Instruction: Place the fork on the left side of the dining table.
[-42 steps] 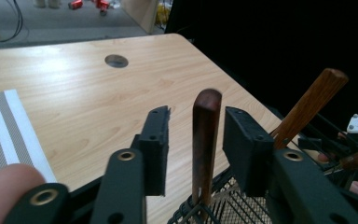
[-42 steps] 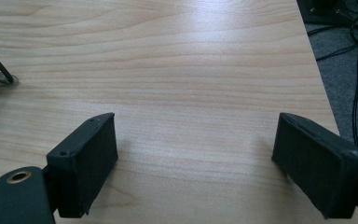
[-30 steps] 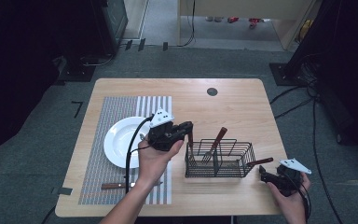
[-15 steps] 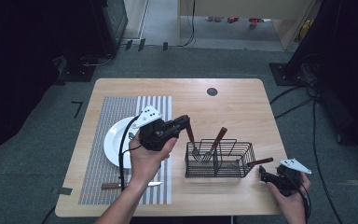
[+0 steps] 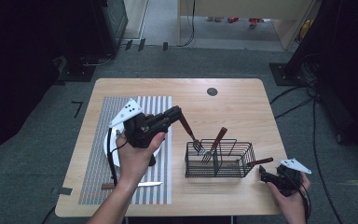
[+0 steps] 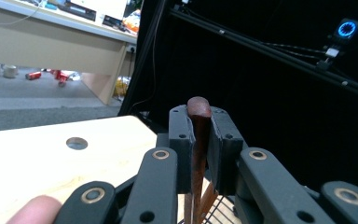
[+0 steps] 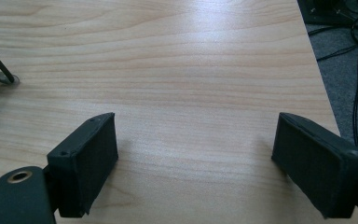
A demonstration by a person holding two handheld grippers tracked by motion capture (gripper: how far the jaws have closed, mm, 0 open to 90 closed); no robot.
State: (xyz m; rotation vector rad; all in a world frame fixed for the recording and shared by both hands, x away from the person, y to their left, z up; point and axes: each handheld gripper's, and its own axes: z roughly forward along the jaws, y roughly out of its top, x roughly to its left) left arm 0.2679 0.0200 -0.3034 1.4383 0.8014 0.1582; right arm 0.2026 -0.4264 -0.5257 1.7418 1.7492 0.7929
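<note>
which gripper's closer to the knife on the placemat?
Left. The left gripper, shut on a fork, is above the mat beyond the knife. The right gripper sits across the table, past the wire basket.

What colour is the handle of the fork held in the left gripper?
Dark reddish brown handle, shown best in the left gripper view.

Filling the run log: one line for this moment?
left gripper: shut on fork | fork: tines over basket | right gripper: open, above table
</note>
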